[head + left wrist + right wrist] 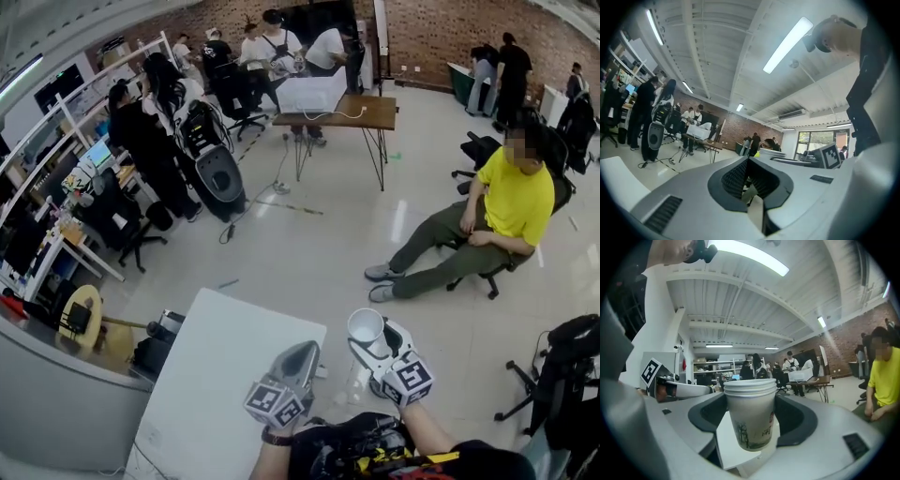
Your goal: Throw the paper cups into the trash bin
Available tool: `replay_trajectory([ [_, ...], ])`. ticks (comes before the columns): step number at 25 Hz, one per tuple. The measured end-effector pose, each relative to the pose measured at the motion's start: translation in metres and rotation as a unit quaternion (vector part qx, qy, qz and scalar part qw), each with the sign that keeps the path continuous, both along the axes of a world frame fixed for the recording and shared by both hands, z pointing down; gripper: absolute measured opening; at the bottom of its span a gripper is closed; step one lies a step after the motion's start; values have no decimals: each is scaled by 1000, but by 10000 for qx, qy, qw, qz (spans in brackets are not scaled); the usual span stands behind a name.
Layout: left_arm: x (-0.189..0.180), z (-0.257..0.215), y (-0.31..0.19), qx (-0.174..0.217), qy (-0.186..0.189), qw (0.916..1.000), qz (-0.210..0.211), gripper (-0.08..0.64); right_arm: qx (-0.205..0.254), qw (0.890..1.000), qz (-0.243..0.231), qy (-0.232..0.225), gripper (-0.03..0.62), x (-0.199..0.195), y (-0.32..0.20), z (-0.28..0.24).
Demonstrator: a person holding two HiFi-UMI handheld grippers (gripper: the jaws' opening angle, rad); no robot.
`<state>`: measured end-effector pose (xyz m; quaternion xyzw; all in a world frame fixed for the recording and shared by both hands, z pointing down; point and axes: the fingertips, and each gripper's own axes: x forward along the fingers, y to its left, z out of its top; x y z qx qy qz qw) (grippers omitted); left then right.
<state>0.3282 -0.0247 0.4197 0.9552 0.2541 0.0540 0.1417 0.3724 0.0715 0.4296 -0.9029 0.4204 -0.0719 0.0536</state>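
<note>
Paper cups [366, 326] gripped, past white table [220, 375] edge

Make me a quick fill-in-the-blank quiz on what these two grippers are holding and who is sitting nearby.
The grey right gripper holds a stack of ____ paper cups.
The grey left gripper, jaws shut, holds ____.
The seated person wears a ____ shirt.
Missing words: white; nothing; yellow.
</note>
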Motion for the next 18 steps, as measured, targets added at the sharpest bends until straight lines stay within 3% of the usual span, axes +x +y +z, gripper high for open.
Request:
replay_trajectory([
  [3, 26, -6, 4, -75, 42, 9993, 372, 0, -66, 9993, 374, 30, 331, 16, 7, -7],
  [7, 53, 0, 30, -118, 9, 9930, 1173, 0, -74, 9935, 1138, 20, 331, 34, 42, -10],
  [11, 70, 4, 54, -189, -15, 9832, 1815, 0, -143, 9824, 1863, 25, 331, 38, 78, -14],
  [18, 87, 13, 94, -371, -160, 9593, 2794, 0, -213, 9639, 2654, -70, 331, 32, 99, -12],
])
